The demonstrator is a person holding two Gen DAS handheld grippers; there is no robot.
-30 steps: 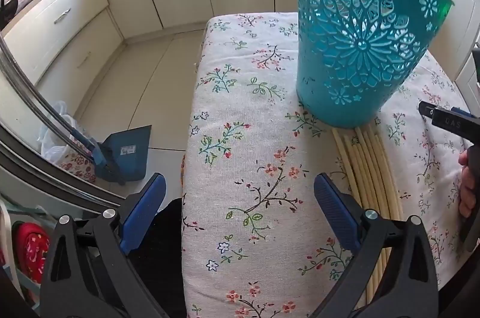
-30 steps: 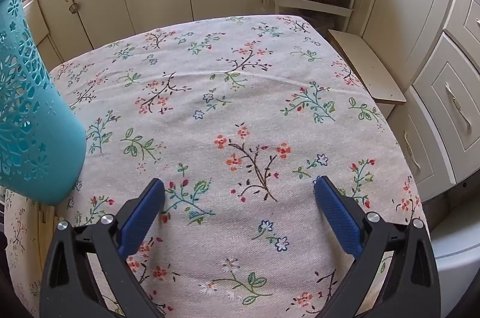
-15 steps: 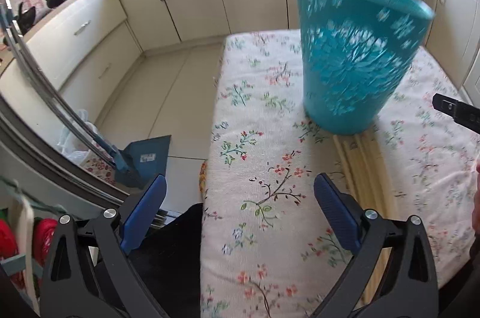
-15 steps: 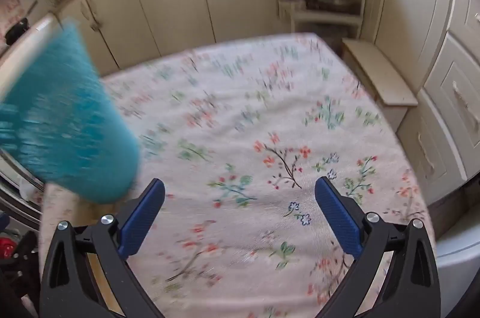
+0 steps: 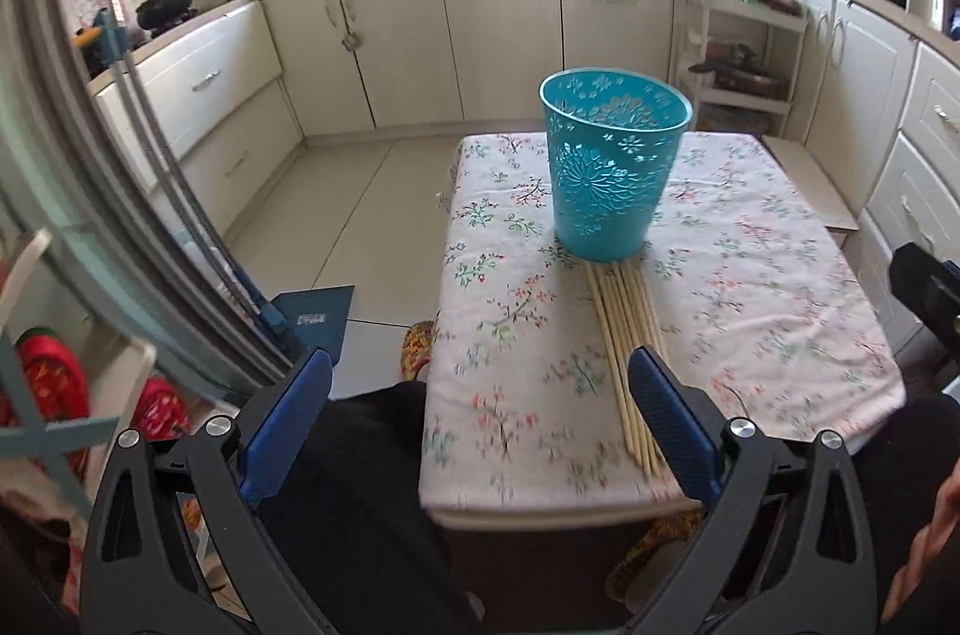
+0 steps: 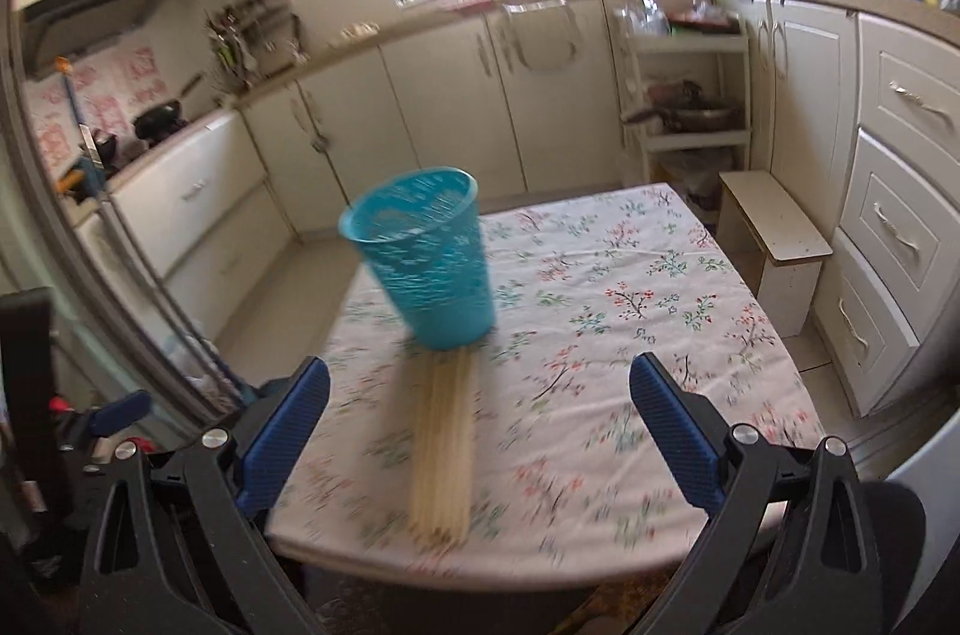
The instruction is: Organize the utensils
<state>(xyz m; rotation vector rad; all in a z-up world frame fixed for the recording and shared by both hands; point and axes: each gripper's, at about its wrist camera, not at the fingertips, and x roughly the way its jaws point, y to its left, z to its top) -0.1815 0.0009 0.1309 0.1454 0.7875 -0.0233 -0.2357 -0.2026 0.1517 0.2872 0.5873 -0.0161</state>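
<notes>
The left gripper (image 5: 480,419) hung above the near left corner of the table (image 5: 780,287), its blue pads spread wide with nothing between them; one pad sat over the dark clothing of the person's lap, the other over the near ends of the sticks. The right gripper (image 6: 480,425) was held at the near edge too, jaws likewise parted and empty, looking across the table from a raised position (its picture was smeared, so fine detail was lost). A sliver of a hand (image 5: 936,533) showed at the right border of the left view.

A bundle of pale wooden sticks (image 5: 624,341) lay flat on the floral tablecloth (image 5: 750,239), running from the near edge straight to the foot of the teal basket (image 5: 612,167), which stood upright with its mouth open. The far tips of the sticks touched or slipped just under its base; I could not tell which.

To the right of the sticks the cloth lay bare to the table's edge. Left of the table, open floor ran to the cabinets (image 5: 408,47), with a blue dustpan (image 5: 312,317) near the corner.
</notes>
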